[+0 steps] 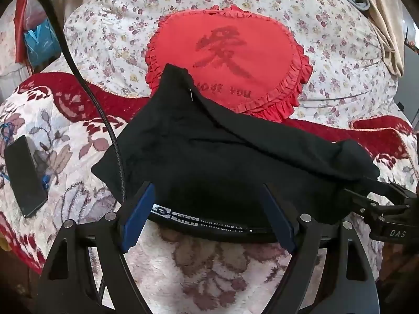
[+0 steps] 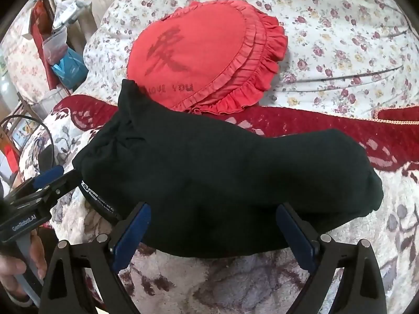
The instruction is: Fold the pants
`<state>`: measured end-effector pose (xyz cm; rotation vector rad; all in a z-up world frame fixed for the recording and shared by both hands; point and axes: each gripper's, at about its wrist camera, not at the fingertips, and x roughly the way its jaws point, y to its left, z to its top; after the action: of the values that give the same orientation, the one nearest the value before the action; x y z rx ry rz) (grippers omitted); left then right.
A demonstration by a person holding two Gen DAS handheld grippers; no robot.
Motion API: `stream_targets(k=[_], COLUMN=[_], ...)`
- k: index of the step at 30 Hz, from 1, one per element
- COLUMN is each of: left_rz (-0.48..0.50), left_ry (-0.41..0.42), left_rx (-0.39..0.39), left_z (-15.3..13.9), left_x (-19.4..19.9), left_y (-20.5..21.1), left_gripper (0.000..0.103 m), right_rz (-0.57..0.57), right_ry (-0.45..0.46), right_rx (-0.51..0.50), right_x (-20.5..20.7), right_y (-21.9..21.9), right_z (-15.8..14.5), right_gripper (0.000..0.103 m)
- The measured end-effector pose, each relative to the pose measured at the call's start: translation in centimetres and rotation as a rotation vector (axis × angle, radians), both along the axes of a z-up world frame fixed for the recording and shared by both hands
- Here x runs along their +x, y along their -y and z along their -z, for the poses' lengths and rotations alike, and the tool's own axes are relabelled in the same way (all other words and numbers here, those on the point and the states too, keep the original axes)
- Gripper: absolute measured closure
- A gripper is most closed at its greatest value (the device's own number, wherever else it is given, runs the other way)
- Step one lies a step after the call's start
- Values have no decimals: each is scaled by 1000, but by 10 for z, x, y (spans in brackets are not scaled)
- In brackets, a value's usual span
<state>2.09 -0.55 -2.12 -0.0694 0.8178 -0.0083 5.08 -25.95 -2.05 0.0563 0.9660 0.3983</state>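
The black pants (image 1: 209,157) lie bunched and partly folded on the floral blanket, the printed waistband (image 1: 209,221) at the near edge. My left gripper (image 1: 209,191) is open, its blue pads on either side of the waistband edge, holding nothing. In the right wrist view the pants (image 2: 222,178) fill the middle. My right gripper (image 2: 213,209) is open over the near edge of the cloth. The left gripper shows at that view's left edge (image 2: 52,176); the right gripper shows at the right of the left wrist view (image 1: 377,204).
A red heart-shaped ruffled pillow (image 1: 235,60) lies just behind the pants on a floral quilt (image 1: 327,39). A black phone (image 1: 23,178) lies on the blanket at left. A black cable (image 1: 86,89) runs down over the pants' left side. Bags and clutter (image 2: 65,60) stand at the far left.
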Motion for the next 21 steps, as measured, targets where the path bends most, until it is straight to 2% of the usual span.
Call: stream_targets(k=[7, 13, 21], left_rz=[-4, -13, -24], left_ry=[1, -13, -22], left_rx=[7, 2, 10], left_z=[1, 4, 8], left_x=[1, 3, 7], left_y=[1, 0, -3], left_gripper=[21, 21, 21], right_rz=[6, -18, -53], right_ry=[-6, -1, -60], right_rx=[2, 62, 49], right_x=[4, -3, -2], right_y=[-4, -3, -16], right_z=[-5, -1, 9], right_gripper=[7, 7, 7])
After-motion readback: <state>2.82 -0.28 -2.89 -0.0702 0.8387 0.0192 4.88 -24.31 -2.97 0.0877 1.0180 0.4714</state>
